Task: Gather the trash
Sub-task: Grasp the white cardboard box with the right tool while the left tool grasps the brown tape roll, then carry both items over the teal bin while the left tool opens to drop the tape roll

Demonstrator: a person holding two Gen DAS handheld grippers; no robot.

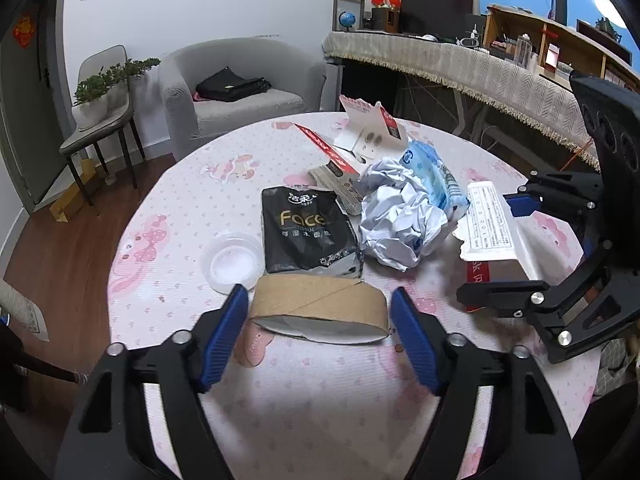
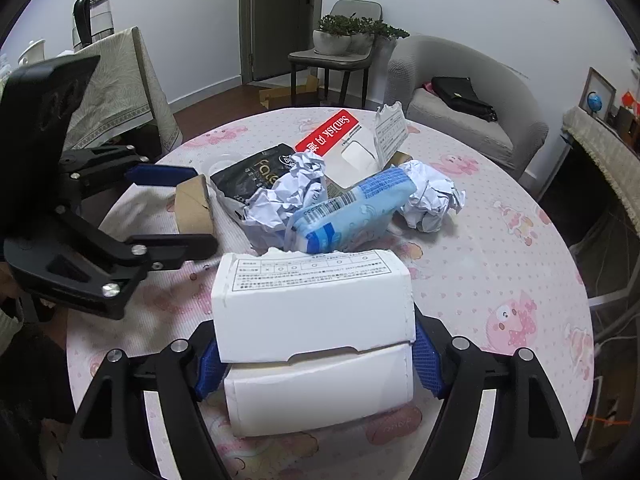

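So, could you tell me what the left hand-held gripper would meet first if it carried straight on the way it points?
The brown cardboard tape roll, lying directly ahead between the open blue pads; behind it sits the black Face tissue pack.

On the round table (image 1: 168, 208) lie two crumpled paper balls (image 2: 432, 196), both close to the one blue wipes pack (image 2: 352, 212). Beside that pack are one black tissue packet (image 1: 304, 232), one cardboard tape ring (image 1: 320, 304), one clear lid (image 1: 234, 260), and two white cartons (image 2: 312, 312).
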